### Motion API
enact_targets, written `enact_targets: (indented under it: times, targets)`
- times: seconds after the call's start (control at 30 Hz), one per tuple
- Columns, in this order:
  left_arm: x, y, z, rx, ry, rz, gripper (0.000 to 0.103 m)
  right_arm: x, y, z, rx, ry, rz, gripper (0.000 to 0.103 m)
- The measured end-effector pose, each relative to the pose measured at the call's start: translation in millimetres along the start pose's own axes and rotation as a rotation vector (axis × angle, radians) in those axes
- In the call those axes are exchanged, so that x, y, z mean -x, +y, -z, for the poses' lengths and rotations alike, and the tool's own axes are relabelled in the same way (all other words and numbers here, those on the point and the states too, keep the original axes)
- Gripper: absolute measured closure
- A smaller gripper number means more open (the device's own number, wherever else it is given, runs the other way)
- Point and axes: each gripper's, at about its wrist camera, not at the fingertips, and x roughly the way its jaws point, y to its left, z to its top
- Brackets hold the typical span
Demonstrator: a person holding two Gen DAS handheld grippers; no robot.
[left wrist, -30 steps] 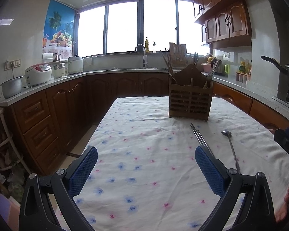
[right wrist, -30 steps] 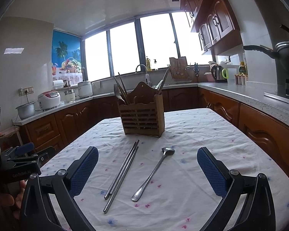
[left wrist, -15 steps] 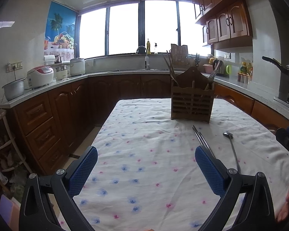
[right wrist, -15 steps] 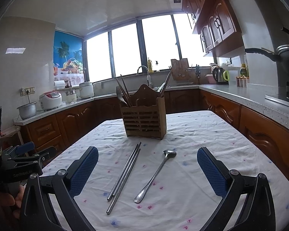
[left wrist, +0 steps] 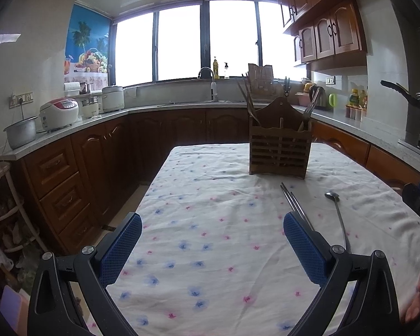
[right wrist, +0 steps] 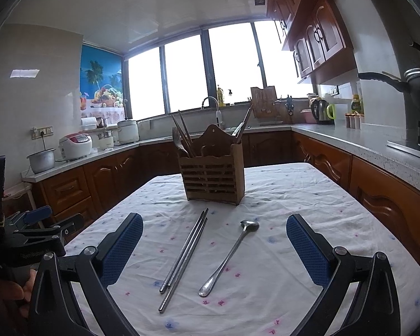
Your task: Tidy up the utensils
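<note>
Blue-padded and spread wide with nothing between its fingers, the left gripper (left wrist: 212,247) hovers over a floral tablecloth (left wrist: 210,224) in a wood-panelled kitchen. Right of it lie steel chopsticks (right wrist: 184,254), paired and touching, then a long-handled spoon (right wrist: 229,256) just beside them, both flat on the cloth in front of the slatted wooden utensil holder (right wrist: 213,177), which stands upright with a fork and other utensils in it. The right gripper (right wrist: 214,249) is equally wide and empty.

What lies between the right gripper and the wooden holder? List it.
In the right wrist view: metal chopsticks and a long spoon on the tablecloth, before the holder.
</note>
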Motion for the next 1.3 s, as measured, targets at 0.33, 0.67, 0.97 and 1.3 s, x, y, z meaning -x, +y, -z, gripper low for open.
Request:
enact_targets:
  times: [0.33,0.67,0.97,1.3]
  targets:
    - [-0.6,0.1,-0.2,-0.003,0.001,-0.003,0.001,0.4,0.6,-2.1,-0.001,-0.006,-0.004,0.0]
    - [-1.1,-1.5,-1.8,-0.005,0.003,-0.002,0.001,0.3,0.0,-4.3,-0.001,-0.007,-0.006,0.0]
    - [0.3,-2.8,-1.9,-0.007,0.002,-0.001,0.001,0.9,0.3,-5.8,-0.001,-0.011,-0.006,0.0]
    - [2.3,-4.3,-3.0,-0.006,0.001,0.0,0.001,1.7,-0.5,-7.2,-0.002,-0.013,-0.005,0.0]
